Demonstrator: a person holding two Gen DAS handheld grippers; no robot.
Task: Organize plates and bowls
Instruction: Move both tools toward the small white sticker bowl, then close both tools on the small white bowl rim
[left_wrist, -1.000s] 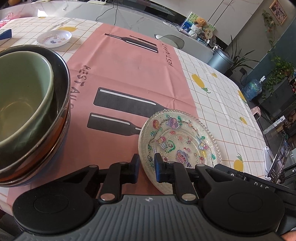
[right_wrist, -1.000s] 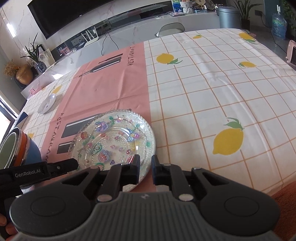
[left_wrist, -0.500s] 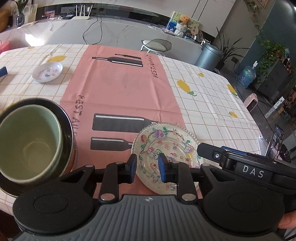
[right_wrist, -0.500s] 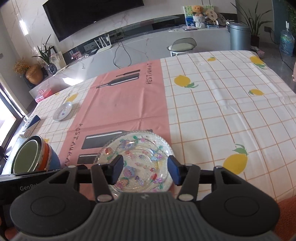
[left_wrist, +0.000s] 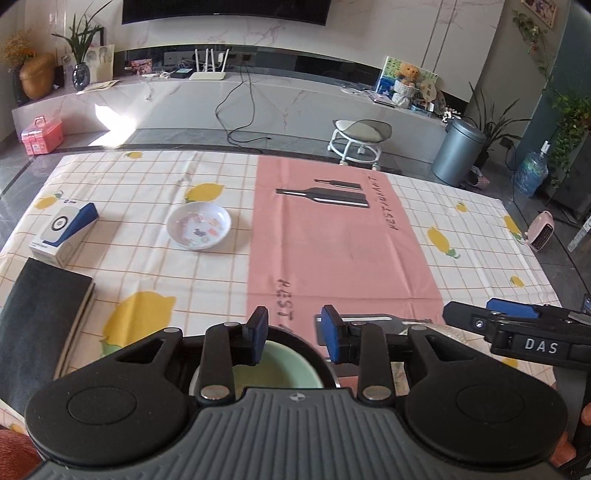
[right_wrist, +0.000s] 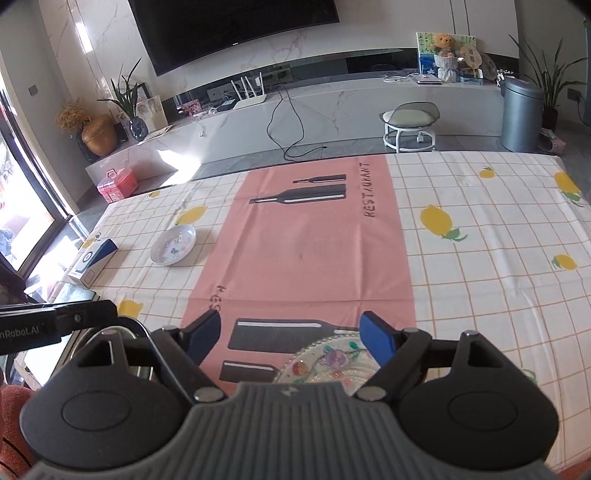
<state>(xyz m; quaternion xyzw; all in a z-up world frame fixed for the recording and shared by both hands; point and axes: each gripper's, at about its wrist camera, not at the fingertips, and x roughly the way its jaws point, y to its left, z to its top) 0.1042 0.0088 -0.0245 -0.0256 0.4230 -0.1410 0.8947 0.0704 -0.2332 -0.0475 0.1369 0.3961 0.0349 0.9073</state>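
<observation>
My left gripper (left_wrist: 293, 332) hangs above the table, jaws opening, with nothing between them. Right below it sits a pale green bowl (left_wrist: 273, 369) nested in a dark bowl. A small white plate (left_wrist: 199, 227) with coloured pictures lies far left on the checked tablecloth. My right gripper (right_wrist: 290, 332) is held wide, jaws still opening, nothing gripped. The patterned glass plate (right_wrist: 328, 362) lies flat on the pink runner under its right finger, partly hidden by the gripper body. In the right wrist view the small white plate (right_wrist: 173, 243) lies at the left and the left gripper (right_wrist: 55, 325) reaches in from the left edge.
A blue-and-white box (left_wrist: 62, 229) and a black notebook (left_wrist: 40, 314) lie near the table's left edge. The pink runner (left_wrist: 343, 243) runs down the middle. Beyond the far edge stand a stool (left_wrist: 360, 140) and a grey bin (left_wrist: 458, 153).
Both grippers have risen and drawn back from the glass plate, and their jaws have widened, the right far more. The plate stays on the table. Both views now take in the whole table.
</observation>
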